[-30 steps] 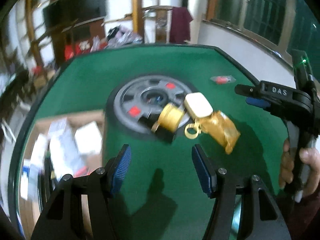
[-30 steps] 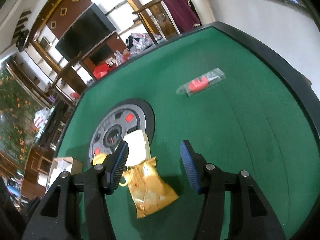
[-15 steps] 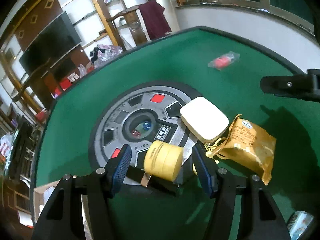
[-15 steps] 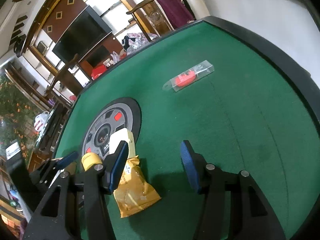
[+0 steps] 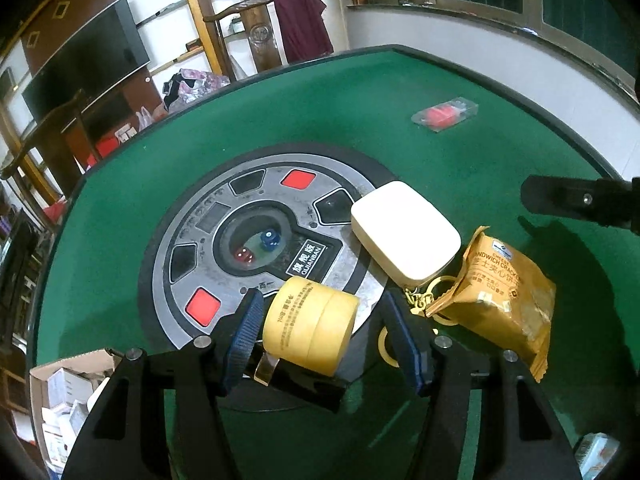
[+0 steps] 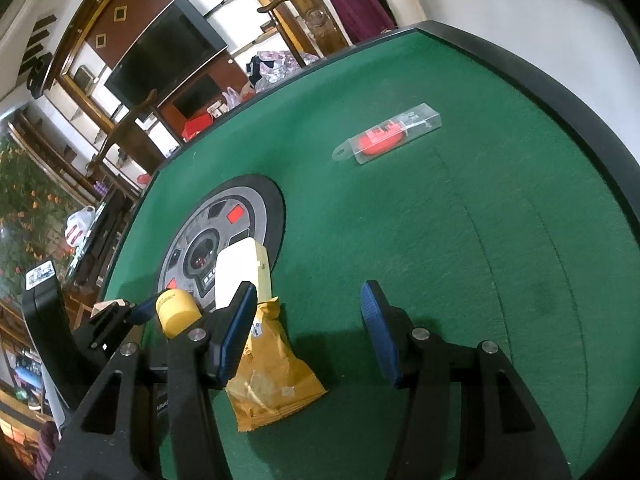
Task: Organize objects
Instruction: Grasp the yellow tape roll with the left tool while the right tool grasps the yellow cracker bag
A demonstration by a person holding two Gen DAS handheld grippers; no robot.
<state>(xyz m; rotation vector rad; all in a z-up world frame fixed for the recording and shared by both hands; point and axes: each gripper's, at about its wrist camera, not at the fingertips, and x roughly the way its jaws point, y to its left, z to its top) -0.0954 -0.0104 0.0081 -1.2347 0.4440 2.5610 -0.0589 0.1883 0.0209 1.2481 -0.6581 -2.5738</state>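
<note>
On a green felt table (image 5: 460,152), the left gripper (image 5: 320,324) closes its jaws around a yellow tape roll (image 5: 310,326) at the near edge of the grey centre dial (image 5: 224,240), pads not yet pressing. Right of it lie a white case (image 5: 404,232) and cracker packet (image 5: 500,296). The right gripper (image 6: 308,332) hangs released over bare felt.

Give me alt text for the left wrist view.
The left hand-held gripper is closing around a yellow tape roll on a green table, beside a white case and a cracker packet.
</note>
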